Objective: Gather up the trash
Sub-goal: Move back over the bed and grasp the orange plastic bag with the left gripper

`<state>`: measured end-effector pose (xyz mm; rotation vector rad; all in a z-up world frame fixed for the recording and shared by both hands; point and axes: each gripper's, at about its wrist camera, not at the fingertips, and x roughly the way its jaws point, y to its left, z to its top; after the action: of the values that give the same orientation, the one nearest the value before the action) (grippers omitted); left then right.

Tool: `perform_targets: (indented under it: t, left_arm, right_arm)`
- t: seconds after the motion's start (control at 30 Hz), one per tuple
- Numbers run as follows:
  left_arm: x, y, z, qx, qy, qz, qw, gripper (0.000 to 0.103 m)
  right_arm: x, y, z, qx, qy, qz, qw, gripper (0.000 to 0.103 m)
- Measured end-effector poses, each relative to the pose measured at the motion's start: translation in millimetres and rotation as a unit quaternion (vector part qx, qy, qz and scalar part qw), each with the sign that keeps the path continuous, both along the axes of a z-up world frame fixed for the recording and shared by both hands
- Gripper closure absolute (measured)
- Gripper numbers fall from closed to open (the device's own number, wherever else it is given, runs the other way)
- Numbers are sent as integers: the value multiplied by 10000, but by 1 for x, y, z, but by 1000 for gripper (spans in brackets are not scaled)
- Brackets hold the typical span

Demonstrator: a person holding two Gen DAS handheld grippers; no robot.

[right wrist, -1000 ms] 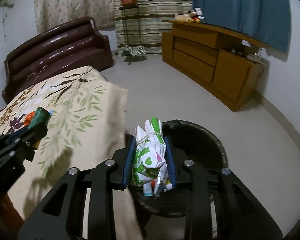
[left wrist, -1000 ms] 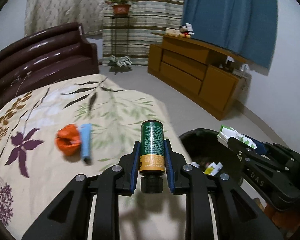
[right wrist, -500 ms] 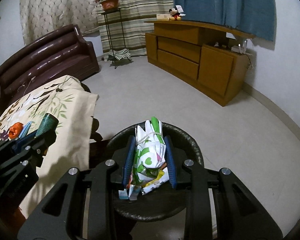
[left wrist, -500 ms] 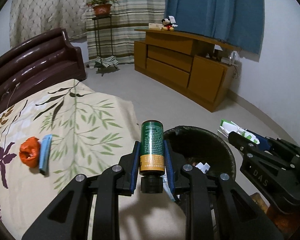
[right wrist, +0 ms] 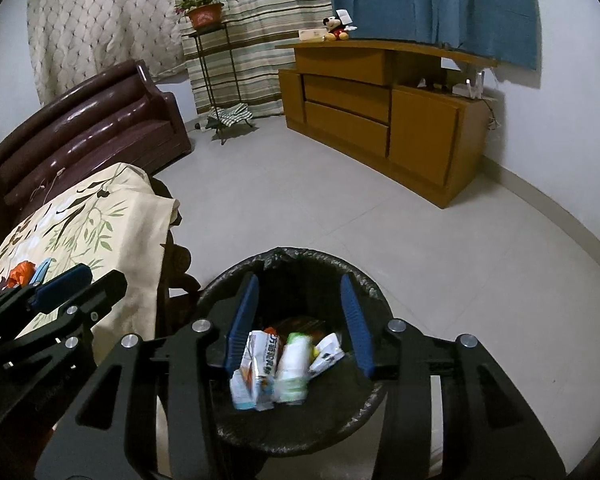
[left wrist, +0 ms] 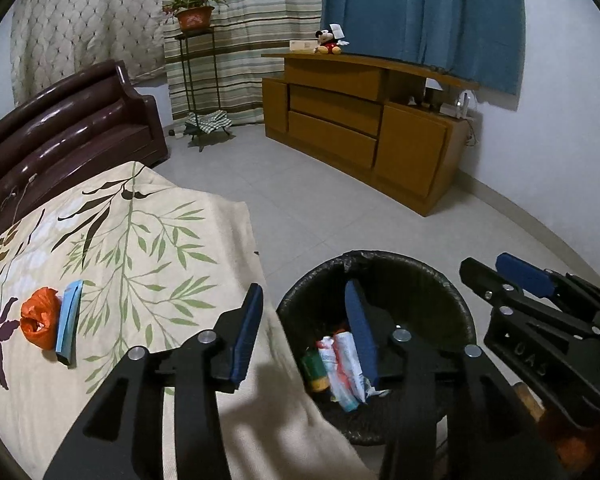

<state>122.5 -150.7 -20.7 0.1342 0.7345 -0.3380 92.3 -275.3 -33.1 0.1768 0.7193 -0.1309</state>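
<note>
A black bin [left wrist: 452, 304] lined with a black bag stands on the floor beside the table; it also shows in the right wrist view [right wrist: 312, 258]. My left gripper [left wrist: 306, 332] is open and empty above the bin's left rim. My right gripper [right wrist: 298, 318] is open and empty over the bin. Inside lie the green bottle [left wrist: 314, 370], a white and green wrapper [right wrist: 294, 368] and cartons [right wrist: 256, 368]. An orange crumpled bag [left wrist: 38, 322] and a blue packet [left wrist: 69, 326] lie on the floral tablecloth [left wrist: 140, 248].
A dark brown sofa [left wrist: 60, 128] stands behind the table. A wooden cabinet [left wrist: 360, 128] runs along the far wall, with a plant stand [left wrist: 196, 80] beside it. Grey tiled floor [right wrist: 340, 208] lies between them and the bin.
Both grippers opened over the bin. The green bottle dropped from the left one and the white and green wrapper from the right one; both now lie in the bin.
</note>
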Motion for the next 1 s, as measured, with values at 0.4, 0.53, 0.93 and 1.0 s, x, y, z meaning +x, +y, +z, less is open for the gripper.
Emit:
perform_targets:
  t: [0.4, 0.53, 0.93, 1.0]
  left_arm:
    - [0, 7, 7, -12, -72, 131, 9999, 44]
    - [-2, 17, 12, -17, -131, 217, 9997, 41]
    - [2, 83, 21, 102, -224, 926, 9954, 38]
    - [4, 96, 22, 118, -231, 1084, 9938, 38]
  right_arm:
    - [0, -4, 0, 5, 4, -23, 10000, 52]
    - [0, -2, -1, -6, 7, 23, 10000, 50]
    - [13, 49, 5, 11, 37, 561, 9984, 47]
    - [15, 60, 7, 22, 31, 672, 9977, 47]
